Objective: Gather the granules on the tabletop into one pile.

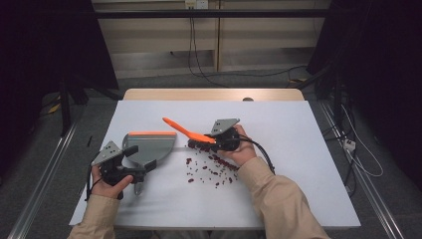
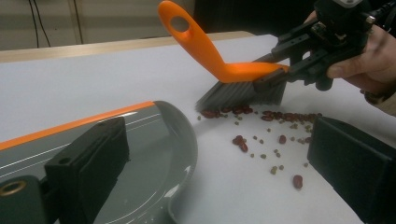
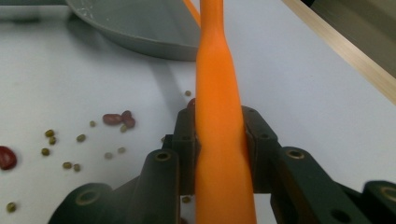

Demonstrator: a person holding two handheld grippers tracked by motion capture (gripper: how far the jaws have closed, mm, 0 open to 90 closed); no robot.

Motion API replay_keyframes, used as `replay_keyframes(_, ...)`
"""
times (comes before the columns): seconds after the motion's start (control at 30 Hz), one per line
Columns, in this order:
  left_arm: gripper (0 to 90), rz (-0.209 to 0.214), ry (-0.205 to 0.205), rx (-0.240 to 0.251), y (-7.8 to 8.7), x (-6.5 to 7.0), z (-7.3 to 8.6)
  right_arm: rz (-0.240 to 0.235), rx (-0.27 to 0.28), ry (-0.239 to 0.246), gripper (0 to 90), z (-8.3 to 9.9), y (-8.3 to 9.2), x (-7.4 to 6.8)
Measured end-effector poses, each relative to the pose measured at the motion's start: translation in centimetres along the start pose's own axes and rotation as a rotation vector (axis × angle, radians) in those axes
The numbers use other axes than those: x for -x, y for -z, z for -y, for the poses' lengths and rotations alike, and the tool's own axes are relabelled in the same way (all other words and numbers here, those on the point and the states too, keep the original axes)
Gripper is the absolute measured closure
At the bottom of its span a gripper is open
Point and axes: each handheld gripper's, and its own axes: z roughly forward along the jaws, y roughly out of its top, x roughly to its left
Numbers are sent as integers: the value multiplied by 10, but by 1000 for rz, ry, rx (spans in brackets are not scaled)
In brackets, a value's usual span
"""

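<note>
Sweeping job, early on by the look of it. R claw [image 1: 219,141] is clamped on the brush [image 1: 189,133] at its orange handle; in the right gripper view the pads squeeze the handle from both sides. Bristles sit down on the surface [image 1: 278,149] at the far edge of the spill, w/ the handle tip angled up and away.

L claw [image 1: 142,172] grips the dustpan [image 1: 149,144] by its handle end in the high view; in the left gripper view the jaws look spread w/ the pan's edge by one of them, so can't tell for sure if they pinch it. Pan lies flat on the surface, left of the spill, orange lip on its far side, mouth toward the beans.

Done so far: tools in hand, brush placed behind the mess. Pan interior looks empty as far as seen. Left: pretty much all of it, i.e. push the beans [image 1: 211,167] across into the pan.

Count: 1 brush, 1 dustpan, 2 claws. Beans are 2 kinds, bigger dark red ones + small greenish ones [image 2: 275,168]; a few dozen total, too small and blurred for an exact no. Most lie in a loose band just by the bristles, some strays nearer the person.
</note>
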Motion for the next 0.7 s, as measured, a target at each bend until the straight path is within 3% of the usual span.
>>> replay_keyframes(0.53,53,0,-4,1,2,0,-1,-43,-15,30,710,3,16,-18)
replay_keyframes(0.7,53,0,-6,-1,2,1,-1,-21,6,25,711,-1,22,-16)
